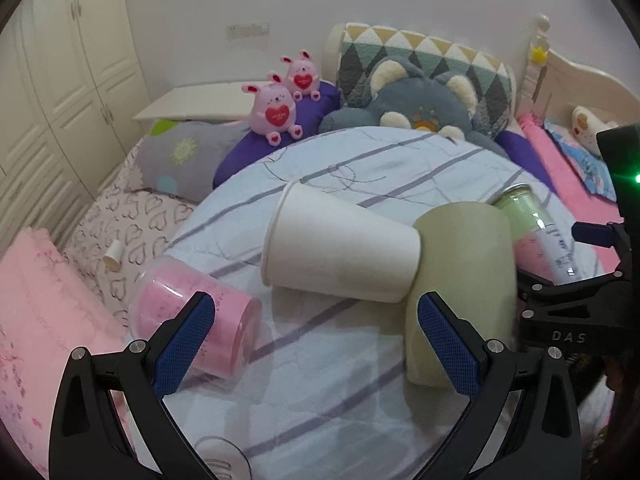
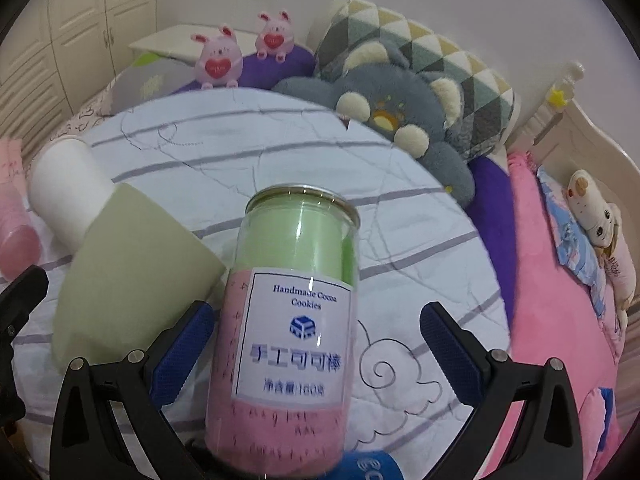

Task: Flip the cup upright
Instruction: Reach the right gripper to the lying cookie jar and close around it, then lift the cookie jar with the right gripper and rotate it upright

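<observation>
Left gripper (image 1: 316, 344) jaws wide apart — empty, right gripper (image 2: 318, 354) jaws apart around cookie jar (image 2: 288, 320)

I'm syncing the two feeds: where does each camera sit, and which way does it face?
Left wrist: sits behind the open left tongs, facing the headboard across the quilt; white cup on its side ahead; right tongs at right edge.
Right wrist: sits behind the open right tongs, same heading; labelled jar between its fingers.
Shared: white cup, green cup, jar, plush bear.
</observation>
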